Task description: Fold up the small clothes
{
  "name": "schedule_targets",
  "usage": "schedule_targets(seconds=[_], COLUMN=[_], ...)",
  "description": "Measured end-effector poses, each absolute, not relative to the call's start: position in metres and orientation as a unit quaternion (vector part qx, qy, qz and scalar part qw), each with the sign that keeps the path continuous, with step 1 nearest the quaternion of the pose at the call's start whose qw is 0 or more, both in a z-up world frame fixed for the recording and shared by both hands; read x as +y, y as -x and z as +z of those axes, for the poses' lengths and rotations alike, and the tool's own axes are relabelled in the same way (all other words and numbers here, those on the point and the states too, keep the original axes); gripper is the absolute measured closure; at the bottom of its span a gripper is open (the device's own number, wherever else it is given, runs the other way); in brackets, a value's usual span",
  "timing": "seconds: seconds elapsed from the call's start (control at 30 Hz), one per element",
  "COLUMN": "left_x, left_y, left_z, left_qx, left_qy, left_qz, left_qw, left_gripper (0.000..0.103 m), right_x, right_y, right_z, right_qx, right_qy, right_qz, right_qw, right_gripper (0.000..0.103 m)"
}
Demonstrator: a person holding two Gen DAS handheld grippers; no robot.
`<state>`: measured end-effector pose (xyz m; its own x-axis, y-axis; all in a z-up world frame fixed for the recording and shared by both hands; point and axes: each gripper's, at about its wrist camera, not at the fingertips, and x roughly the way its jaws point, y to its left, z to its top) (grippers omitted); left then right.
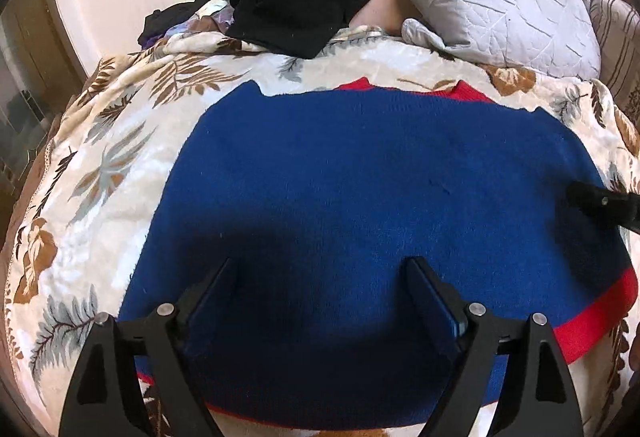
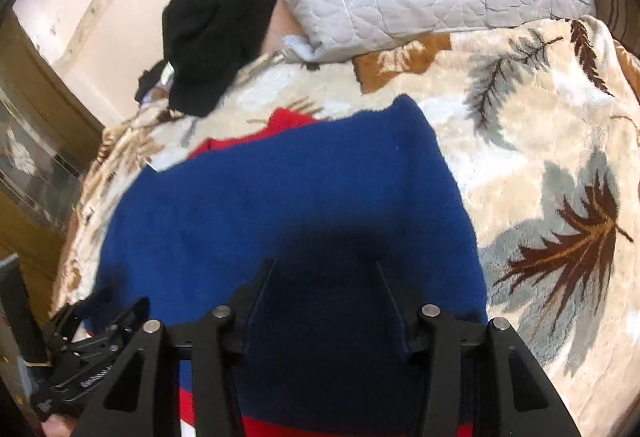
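blue sweater (image 1: pixel 360 177) laid flat on a leaf-print blanket (image 1: pixel 120 157), with both grippers poised above its near hem.

left view: the left gripper (image 1: pixel 320 265) is seen with jaws wide apart and nothing clamped, the sweater spread beneath and beyond them; a pinch could gather blanket pile with the knit. right view: the right gripper (image 2: pixel 324 269) is seen with jaws apart, unclamped, over the shadowed knit near the red hem (image 2: pixel 320 427); uneven grips could skew the fold.
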<state>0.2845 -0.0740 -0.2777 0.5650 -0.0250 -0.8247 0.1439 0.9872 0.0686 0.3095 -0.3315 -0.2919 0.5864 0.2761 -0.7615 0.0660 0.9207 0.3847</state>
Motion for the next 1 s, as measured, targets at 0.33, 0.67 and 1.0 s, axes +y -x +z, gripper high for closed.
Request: schedule_targets(seconds=[0.33,0.67,1.0], left_x=[-0.056,-0.058,-0.045], left_y=[-0.297,-0.291,-0.28], left_z=[-0.286,-0.291,-0.282], left_qx=[0.486,0.477,0.507], left_qy=[-0.032,-0.051,-0.036], left_qz=[-0.013,-0.012,-0.022], left_qw=[0.873,0.877,0.861], left_gripper=[0.008,0.0,0.0], right_x=[-0.331,-0.354,-0.353], right_y=[-0.319,-0.31,-0.287], right_z=[-0.298,-0.299,-0.29], right_qx=[0.467,0.477,0.466], right_qy=[-0.155,-0.201,-0.184], right_qz=[0.016,0.011,0.005], right_qw=[0.87,0.856,0.865], right_gripper=[0.05,0.05,0.05])
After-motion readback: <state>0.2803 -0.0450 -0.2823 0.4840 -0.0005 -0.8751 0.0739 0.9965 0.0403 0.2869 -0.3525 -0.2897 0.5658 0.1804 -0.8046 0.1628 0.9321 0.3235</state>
